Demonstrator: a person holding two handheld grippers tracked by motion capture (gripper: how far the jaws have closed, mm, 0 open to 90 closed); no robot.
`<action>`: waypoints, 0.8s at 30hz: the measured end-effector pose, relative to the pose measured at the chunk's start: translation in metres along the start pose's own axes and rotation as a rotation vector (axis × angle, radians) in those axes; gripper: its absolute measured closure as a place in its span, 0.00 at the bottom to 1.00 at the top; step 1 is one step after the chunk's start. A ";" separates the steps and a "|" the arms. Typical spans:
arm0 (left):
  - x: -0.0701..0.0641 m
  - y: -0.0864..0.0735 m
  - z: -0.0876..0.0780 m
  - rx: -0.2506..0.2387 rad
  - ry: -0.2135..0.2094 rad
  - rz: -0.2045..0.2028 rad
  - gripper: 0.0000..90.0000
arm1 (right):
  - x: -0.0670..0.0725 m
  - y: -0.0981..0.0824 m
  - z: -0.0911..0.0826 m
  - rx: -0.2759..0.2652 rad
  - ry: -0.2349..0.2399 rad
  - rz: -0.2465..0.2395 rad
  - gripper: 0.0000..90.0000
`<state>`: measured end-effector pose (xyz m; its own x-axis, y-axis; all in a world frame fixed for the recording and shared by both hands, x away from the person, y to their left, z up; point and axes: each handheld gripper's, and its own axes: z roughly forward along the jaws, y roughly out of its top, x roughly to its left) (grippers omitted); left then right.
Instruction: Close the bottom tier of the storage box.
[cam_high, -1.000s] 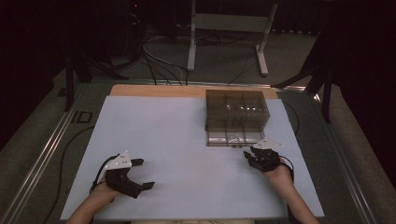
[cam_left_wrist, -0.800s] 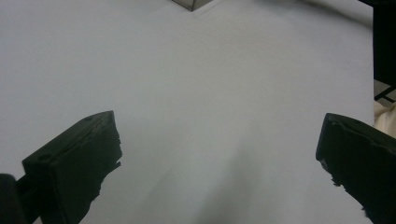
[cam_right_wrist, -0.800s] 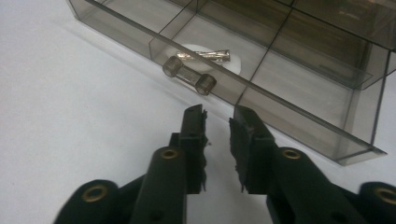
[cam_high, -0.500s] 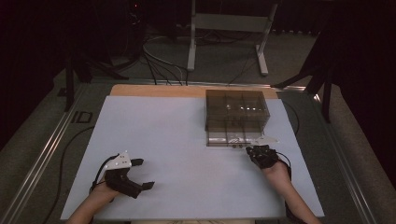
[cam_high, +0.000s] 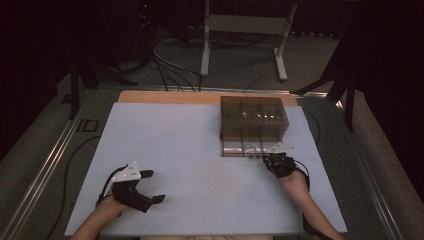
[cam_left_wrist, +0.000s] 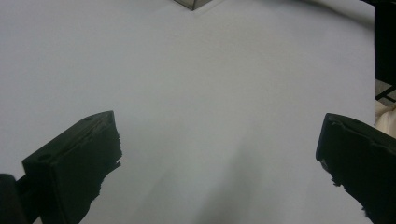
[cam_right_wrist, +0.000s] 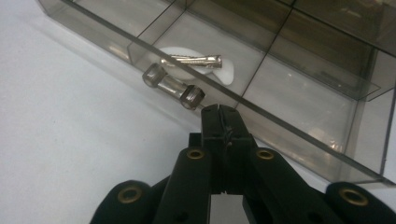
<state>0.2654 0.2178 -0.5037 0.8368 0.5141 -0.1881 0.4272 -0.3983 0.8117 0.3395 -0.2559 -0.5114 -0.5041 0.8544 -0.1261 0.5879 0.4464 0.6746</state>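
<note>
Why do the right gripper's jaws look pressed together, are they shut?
Shut. The right gripper has just closed its jaws; they meet with nothing between them, right at the clear box's front wall.

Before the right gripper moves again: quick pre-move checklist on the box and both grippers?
1. Right gripper jaws: pressed together with nothing between them, having just closed. Ok if a push is meant, not ok for a pick.
2. Tips against the smoky clear compartment box: at its near wall in the right gripper view; contact cannot tell.
3. Small parts in the compartment ahead: glass tube with dark end caps and metal pin lie on a white piece. Ok, visible.
4. Lid state: cannot tell.
5. Left gripper jaws wide open, holding nothing, over the white table sheet, well away from the box. Ok.
</note>
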 end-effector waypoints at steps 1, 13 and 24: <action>0.000 0.000 0.000 0.002 0.000 0.000 0.00 | 0.000 0.000 0.000 -0.001 0.001 0.003 1.00; 0.000 0.000 0.000 0.000 -0.002 0.000 0.00 | 0.000 0.001 0.006 0.007 0.001 0.004 1.00; 0.000 0.000 0.000 0.002 0.000 0.000 0.00 | -0.002 0.005 0.009 0.013 -0.001 -0.003 1.00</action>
<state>0.2655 0.2180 -0.5043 0.8369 0.5140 -0.1883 0.4278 -0.3996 0.8107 0.3493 -0.2525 -0.5144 -0.5054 0.8532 -0.1290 0.5944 0.4526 0.6646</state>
